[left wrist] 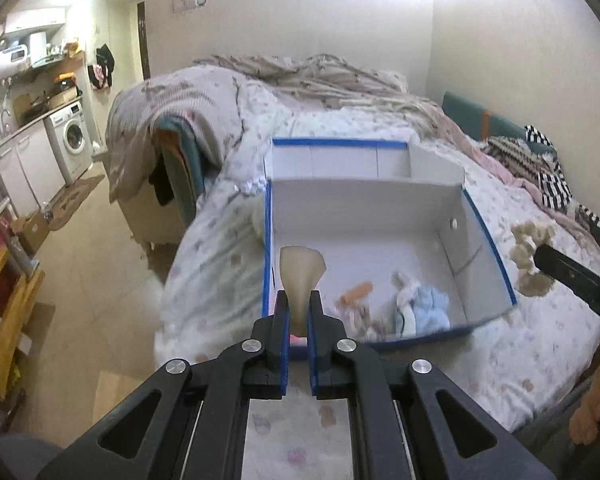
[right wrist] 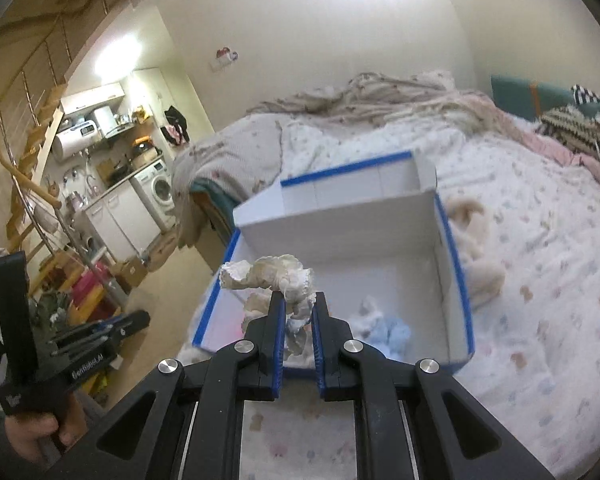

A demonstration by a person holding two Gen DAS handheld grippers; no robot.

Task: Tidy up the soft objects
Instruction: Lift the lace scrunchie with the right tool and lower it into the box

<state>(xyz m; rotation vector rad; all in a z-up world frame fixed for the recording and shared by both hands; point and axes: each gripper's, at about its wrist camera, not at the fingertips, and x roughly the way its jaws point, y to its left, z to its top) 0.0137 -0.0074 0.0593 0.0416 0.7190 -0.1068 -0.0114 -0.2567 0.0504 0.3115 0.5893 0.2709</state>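
In the left wrist view my left gripper is shut on a thin beige piece of fabric, which fans out above the fingertips. It hangs over the near left corner of a white cardboard box with blue edges on the bed. Inside the box lie a light blue fluffy cloth and a small orange item. In the right wrist view my right gripper is shut on a cream lacy cloth, held over the near side of the box. The blue cloth shows below it.
The box stands on a bed with a floral cover. A cream plush thing lies against the box's right wall. Rumpled blankets and striped clothes lie at the back. Beyond the bed's left edge are the floor and a washing machine.
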